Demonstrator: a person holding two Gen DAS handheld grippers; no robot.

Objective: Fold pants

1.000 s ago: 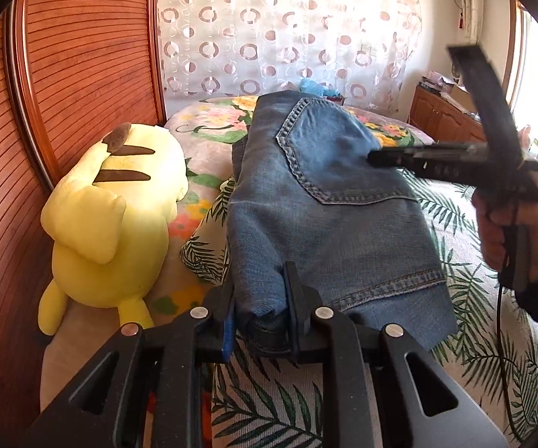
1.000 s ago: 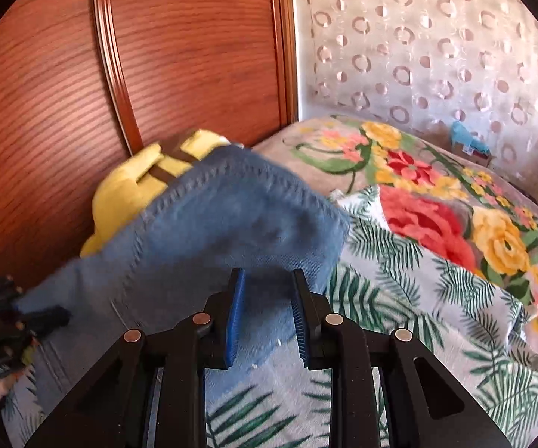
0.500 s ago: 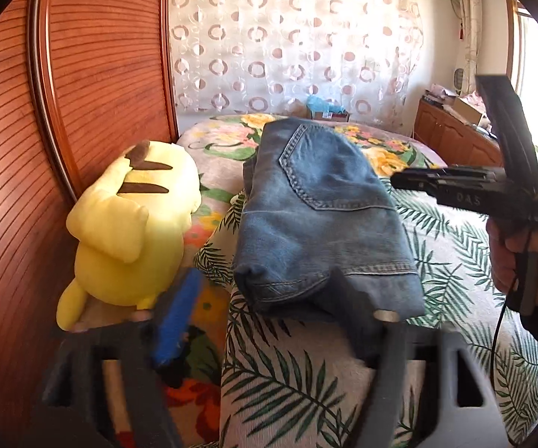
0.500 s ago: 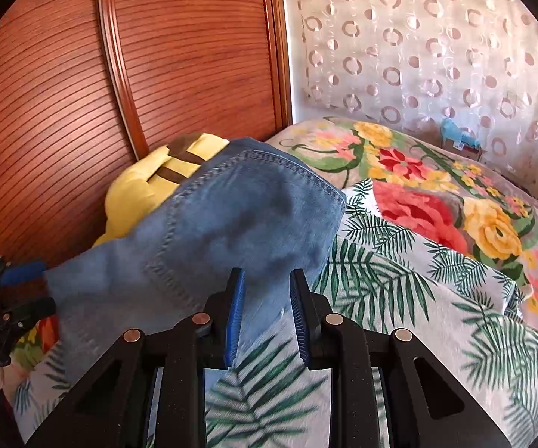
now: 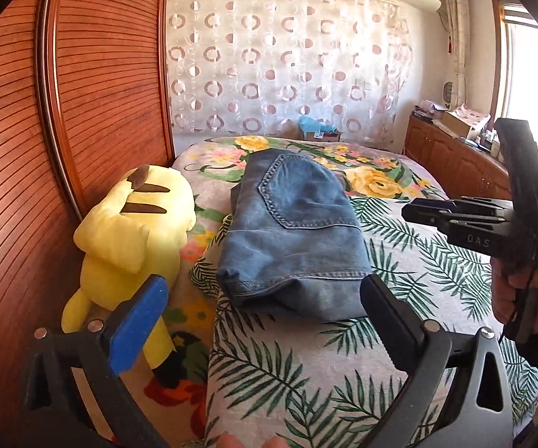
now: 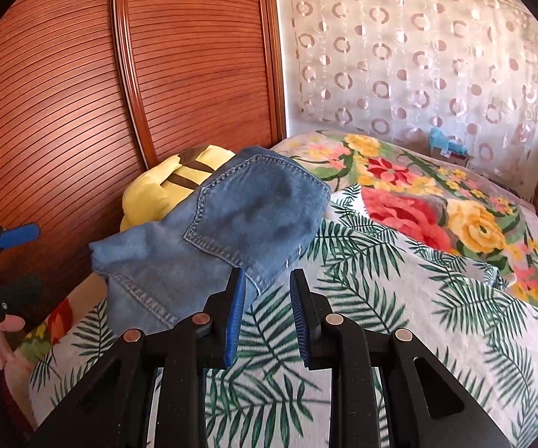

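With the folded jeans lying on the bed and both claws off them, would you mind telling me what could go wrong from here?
1. The jeans lie close to the bed's left edge, beside the yellow plush toy; a nudge could push them off or topple the toy.
2. The near hem looks bulged, so the fold may spring loose.
3. The left claw is opening wide and could snag the leaf-print bedspread.

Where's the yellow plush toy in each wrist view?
Left wrist: yellow plush toy at left-centre, beside the folded jeans, against the wooden panel.
Right wrist: at left-centre, upper part showing behind the jeans.
Shared landmark: the jeans' stitched pocket.
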